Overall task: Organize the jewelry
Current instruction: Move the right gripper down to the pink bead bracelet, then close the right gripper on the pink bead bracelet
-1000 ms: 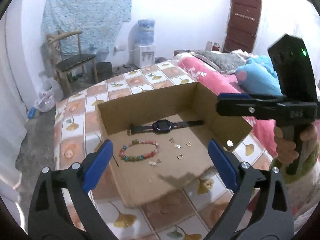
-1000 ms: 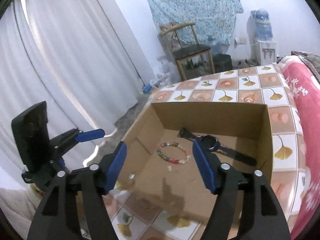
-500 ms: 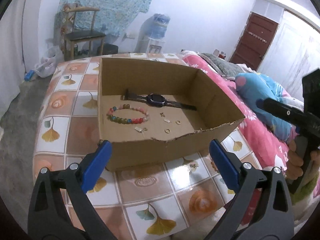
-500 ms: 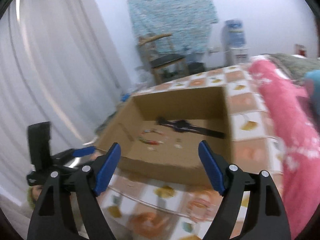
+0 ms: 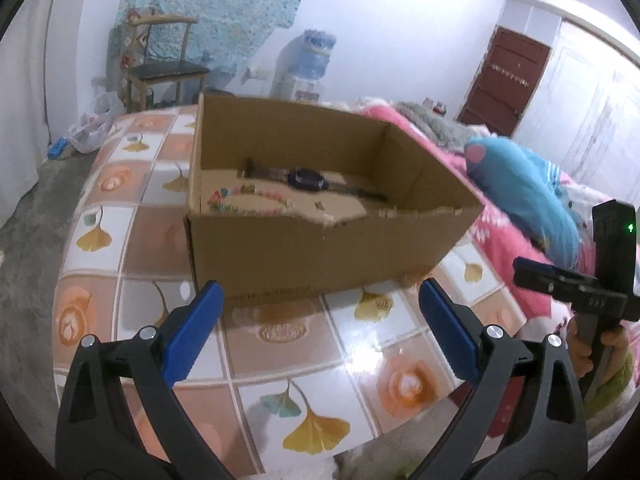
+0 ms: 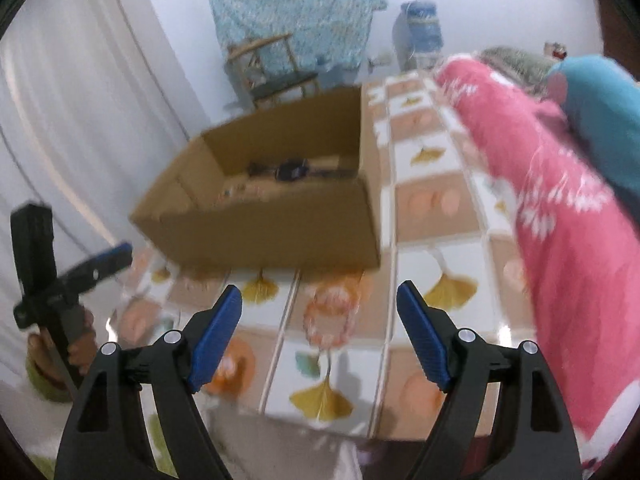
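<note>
Jewelry: bead bracelet point(image 5: 250, 201) and watch point(image 5: 307, 179) lie in your cardboard box point(image 5: 320, 248), strap crosswise.
Grippers: left gripper point(image 5: 320, 334) and right gripper point(image 6: 319, 330) both wide open, empty, short of the box.
Nearer: cannot tell.

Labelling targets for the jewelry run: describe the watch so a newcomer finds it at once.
Start at the open cardboard box on the tiled table. Look inside, along its far wall: the wristwatch lies flat there, strap stretched out both ways. It is the only dark item, just behind the ring of multicoloured beads that is the bracelet.
</note>
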Available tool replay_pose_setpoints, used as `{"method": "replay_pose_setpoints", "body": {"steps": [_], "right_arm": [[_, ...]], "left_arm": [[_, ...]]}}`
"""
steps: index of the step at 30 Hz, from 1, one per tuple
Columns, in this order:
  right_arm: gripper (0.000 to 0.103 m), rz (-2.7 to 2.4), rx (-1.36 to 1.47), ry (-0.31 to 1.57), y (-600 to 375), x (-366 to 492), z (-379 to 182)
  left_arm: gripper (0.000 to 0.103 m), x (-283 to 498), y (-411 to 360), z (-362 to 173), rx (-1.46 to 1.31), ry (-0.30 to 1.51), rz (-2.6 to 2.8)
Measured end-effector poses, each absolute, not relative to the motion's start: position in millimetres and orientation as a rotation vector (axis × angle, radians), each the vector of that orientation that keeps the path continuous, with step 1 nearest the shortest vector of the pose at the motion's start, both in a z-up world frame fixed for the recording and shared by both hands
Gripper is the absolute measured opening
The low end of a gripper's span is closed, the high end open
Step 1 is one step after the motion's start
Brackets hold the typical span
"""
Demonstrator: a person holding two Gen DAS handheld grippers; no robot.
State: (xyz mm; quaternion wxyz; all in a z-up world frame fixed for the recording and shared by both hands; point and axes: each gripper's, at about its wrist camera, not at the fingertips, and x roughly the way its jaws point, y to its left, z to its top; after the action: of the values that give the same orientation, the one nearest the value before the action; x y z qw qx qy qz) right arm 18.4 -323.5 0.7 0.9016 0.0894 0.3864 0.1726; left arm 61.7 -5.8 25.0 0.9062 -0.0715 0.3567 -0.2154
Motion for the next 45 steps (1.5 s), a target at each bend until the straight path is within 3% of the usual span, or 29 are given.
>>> {"method": "replay_pose_setpoints", "body": {"steps": [8,15,22,24,28,39,45], "right_arm": [[0.077,0.394,0.094,0.846,-289.4,20.9,-28.3],[0.047,0.388,0.013,0.902,-270.5,39.1,-46.0],[0.021,0.370,-0.045,0.947,-263.4,42.9,-60.8],[0.010,0.358,-0.061,0.950,-262.7,44.9,-60.0],[0.010,0.331,-0.048,0.953,-270.5,44.3,-59.3],[0.010,0.306,0.030,0.944,-298.5,40.7,-60.0],[0.010,0.320,0.049,0.935,-299.5,43.0,-61.9]], "left_arm": [[0.095,65.7,-42.0,-10.1,-0.021,0.822,-0.457],[0.094,75.0,-75.2,-21.8,0.176,0.826,-0.361],[0.094,72.7,-84.2,-16.6,0.194,0.801,-0.382],[0.094,72.6,-90.8,-17.0,0.214,0.789,-0.391],[0.094,68.7,-104.7,-18.0,0.253,0.758,-0.438],[0.041,84.6,-130.9,-33.9,0.250,0.813,-0.559],[0.030,92.7,-137.1,-42.8,0.262,0.855,-0.559]]}}
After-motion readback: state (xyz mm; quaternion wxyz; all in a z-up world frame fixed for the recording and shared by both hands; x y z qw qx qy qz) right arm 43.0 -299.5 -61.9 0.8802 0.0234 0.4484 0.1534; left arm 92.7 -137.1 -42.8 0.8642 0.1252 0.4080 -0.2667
